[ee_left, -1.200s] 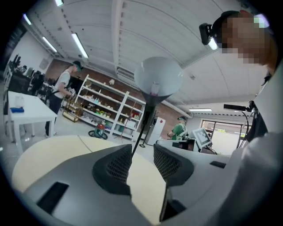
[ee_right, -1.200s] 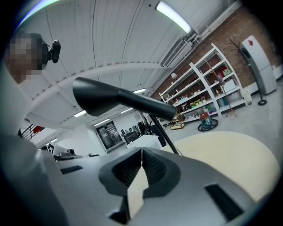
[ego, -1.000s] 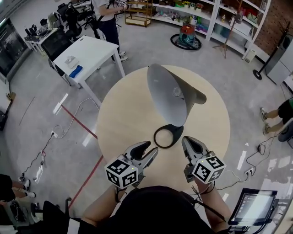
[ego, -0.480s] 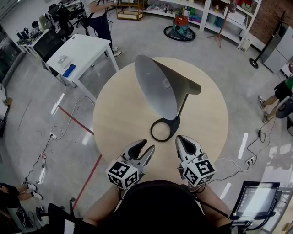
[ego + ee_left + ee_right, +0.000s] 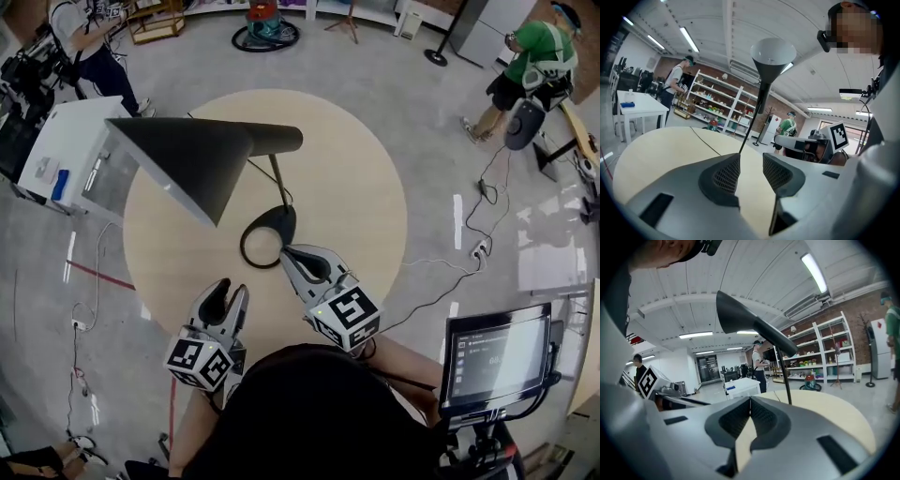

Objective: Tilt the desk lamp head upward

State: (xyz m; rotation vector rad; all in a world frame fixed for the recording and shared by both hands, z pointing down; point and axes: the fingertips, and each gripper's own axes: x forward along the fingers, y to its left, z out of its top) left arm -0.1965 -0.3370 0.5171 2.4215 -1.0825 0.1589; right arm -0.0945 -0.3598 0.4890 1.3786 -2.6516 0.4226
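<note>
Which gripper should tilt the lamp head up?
Probably left: the left gripper is open, on the same side as the lamp shade; the right gripper is shut, beside the lamp base.

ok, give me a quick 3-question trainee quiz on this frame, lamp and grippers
1. The desk lamp stands on: A) the white rectangular desk, B) the round table, C) the floor.
2. True or false: the left gripper has its fingers shut on the lamp.
3. Which gripper sits nearer the lamp base?

Key
1. B.
2. False: its fingers are apart with nothing between them.
3. The right gripper, fingers together and empty.
</note>
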